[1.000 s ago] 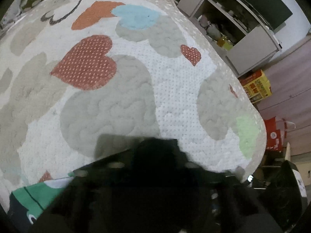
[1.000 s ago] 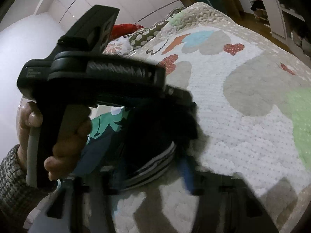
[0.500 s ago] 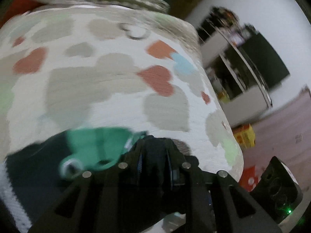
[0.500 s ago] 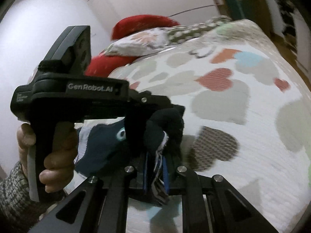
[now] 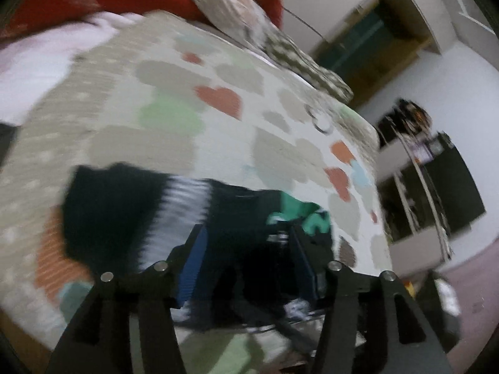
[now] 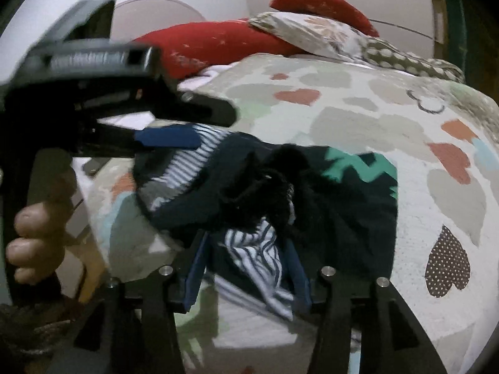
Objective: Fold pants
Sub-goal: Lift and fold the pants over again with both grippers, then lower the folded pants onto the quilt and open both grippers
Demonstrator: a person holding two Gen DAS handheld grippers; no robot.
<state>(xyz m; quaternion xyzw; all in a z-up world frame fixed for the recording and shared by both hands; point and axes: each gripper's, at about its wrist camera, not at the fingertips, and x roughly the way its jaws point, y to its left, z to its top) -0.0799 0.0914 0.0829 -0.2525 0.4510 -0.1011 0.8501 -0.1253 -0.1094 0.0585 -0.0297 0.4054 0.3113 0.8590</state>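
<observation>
Both views swung round since the earlier frames, now facing the red pillows (image 6: 218, 43) at the head of the bed rather than the shelves (image 5: 414, 168) and floor. Pants (image 6: 312, 193) dropped from the tight pinch of half a second ago, now lying crumpled on the heart-patterned quilt (image 6: 358, 124) near its close edge. Dark navy fabric, with a green print (image 6: 361, 165) at the right end and striped white-and-navy lining (image 6: 259, 249) spilling out at the near side.

Right gripper (image 6: 246, 265) with jaws just opened, blue pads standing apart either side of the striped lining; no pad seen pressing on the cloth, so released. Left gripper (image 5: 246, 258) likewise just opened, pads set apart over the dark fabric; view heavily blurred, cloth probably lying loose between the fingers rather than clamped. Seen from the right wrist view, left gripper held at upper left, its blue-padded finger (image 6: 168, 137) reaching over the striped end of the pants, a hand (image 6: 40, 243) wrapped around its handle.

Patterned pillow (image 6: 312, 31) resting against the red ones.
</observation>
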